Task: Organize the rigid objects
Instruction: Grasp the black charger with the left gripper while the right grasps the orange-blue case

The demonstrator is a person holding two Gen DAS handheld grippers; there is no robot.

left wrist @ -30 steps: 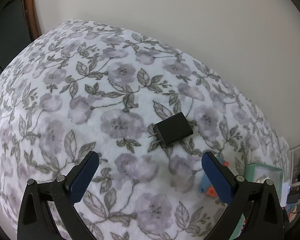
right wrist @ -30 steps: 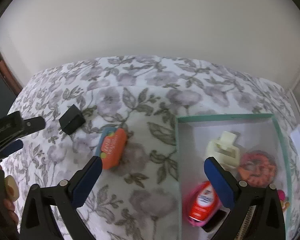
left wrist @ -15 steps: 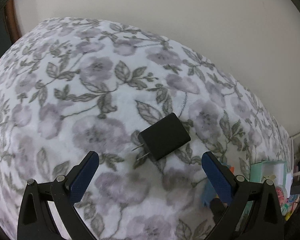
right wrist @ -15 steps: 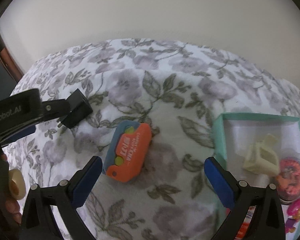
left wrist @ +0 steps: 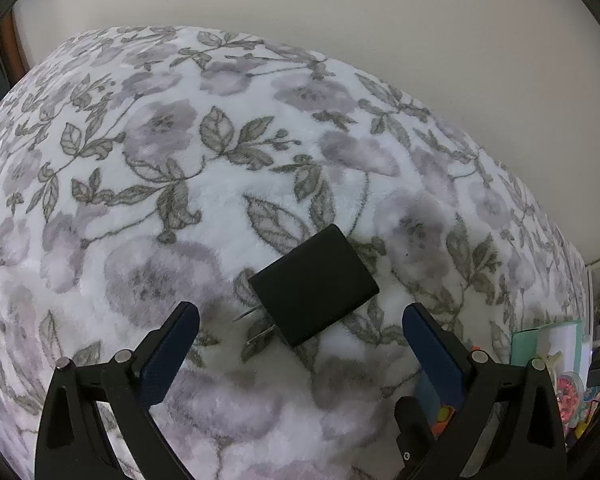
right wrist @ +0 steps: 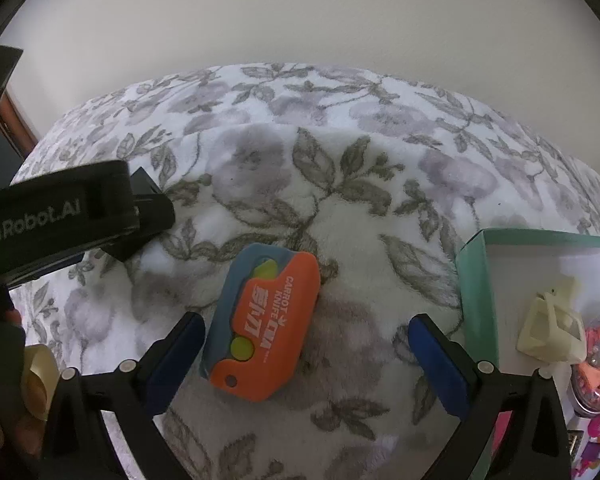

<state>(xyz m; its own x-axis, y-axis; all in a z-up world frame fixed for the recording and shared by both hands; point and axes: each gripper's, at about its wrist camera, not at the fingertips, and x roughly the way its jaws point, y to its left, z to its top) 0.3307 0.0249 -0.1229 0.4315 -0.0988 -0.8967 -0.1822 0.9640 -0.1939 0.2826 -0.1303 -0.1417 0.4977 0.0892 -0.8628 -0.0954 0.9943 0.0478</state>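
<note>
A black plug adapter lies flat on the floral blanket, prongs toward the left. My left gripper is open and empty, its blue pads either side of the adapter, just short of it. An orange and blue carrot knife toy lies on the blanket. My right gripper is open and empty, its pads either side of the toy's near end. The adapter is mostly hidden behind the left gripper's body in the right wrist view.
A teal box stands at the right, holding a cream hair claw, a round orange item and other small things. The box also shows in the left wrist view. A pale wall runs behind the blanket.
Both grippers have moved forward and down. The left has closed in on the black adapter, the right on the carrot knife toy. Both stay open.
</note>
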